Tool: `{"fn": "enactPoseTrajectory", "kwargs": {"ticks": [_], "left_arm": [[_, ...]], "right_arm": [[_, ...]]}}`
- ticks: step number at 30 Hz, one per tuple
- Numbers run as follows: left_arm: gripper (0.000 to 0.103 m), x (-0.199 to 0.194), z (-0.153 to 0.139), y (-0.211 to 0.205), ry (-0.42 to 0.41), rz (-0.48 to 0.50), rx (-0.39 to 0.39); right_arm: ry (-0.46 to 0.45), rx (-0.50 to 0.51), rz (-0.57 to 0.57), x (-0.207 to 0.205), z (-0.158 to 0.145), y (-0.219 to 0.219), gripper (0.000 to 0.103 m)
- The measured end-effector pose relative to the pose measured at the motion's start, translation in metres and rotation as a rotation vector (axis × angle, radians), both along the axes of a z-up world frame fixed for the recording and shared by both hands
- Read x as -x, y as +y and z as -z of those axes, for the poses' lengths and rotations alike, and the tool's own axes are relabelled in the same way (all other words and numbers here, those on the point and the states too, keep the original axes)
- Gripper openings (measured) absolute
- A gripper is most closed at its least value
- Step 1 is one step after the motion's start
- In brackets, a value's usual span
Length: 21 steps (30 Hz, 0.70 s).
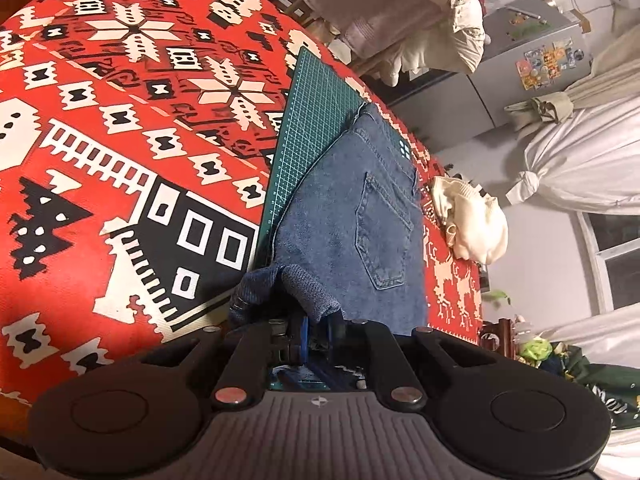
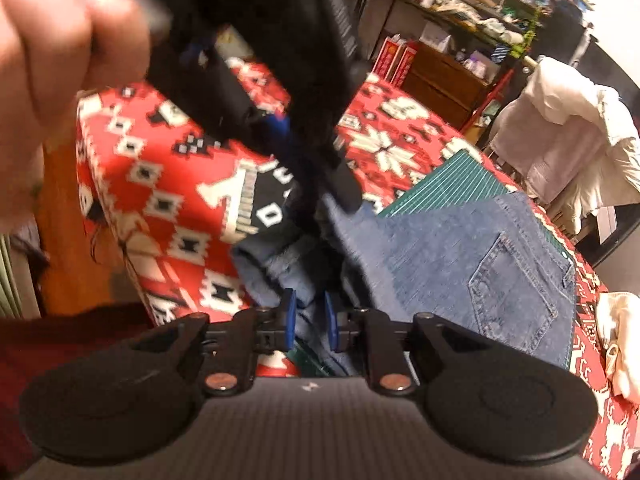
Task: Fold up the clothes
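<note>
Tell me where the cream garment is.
In the left wrist view the cream garment lies bunched on the red patterned tablecloth, just right of the jeans, near the table's far edge.

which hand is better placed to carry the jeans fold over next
Left. Its tool is already shut on a bunched edge of the jeans. The right tool sits open, denim between its fingers but not gripped.

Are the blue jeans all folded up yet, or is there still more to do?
Not yet. Done so far: the jeans lie flat on the green mat, back pocket up. Happening now: the left gripper is pinching a bunched end of the denim, and the right gripper has denim between its fingers too. Still left: laying that end over, then the cream garment waiting on the red tablecloth.
</note>
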<state>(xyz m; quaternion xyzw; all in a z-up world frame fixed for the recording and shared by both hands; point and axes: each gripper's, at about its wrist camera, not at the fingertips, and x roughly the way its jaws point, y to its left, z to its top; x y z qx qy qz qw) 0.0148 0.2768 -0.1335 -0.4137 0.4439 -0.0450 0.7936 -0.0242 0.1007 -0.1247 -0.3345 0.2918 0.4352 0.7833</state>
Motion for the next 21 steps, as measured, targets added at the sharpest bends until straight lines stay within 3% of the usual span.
{"fn": "enactPoseTrajectory", "kwargs": {"ticks": [10, 16, 21], "left_arm": [[0.008, 0.0, 0.005, 0.0, 0.017, 0.009, -0.009], [0.008, 0.0, 0.006, 0.0, 0.019, 0.019, -0.011], [0.008, 0.001, 0.008, 0.001, 0.022, 0.022, -0.005]], "right_arm": [[-0.068, 0.022, -0.031, 0.007, 0.019, 0.02, 0.02], [-0.043, 0.009, -0.008, 0.003, 0.019, 0.022, 0.024], [-0.102, 0.022, -0.01, 0.008, 0.021, 0.019, 0.029]]}}
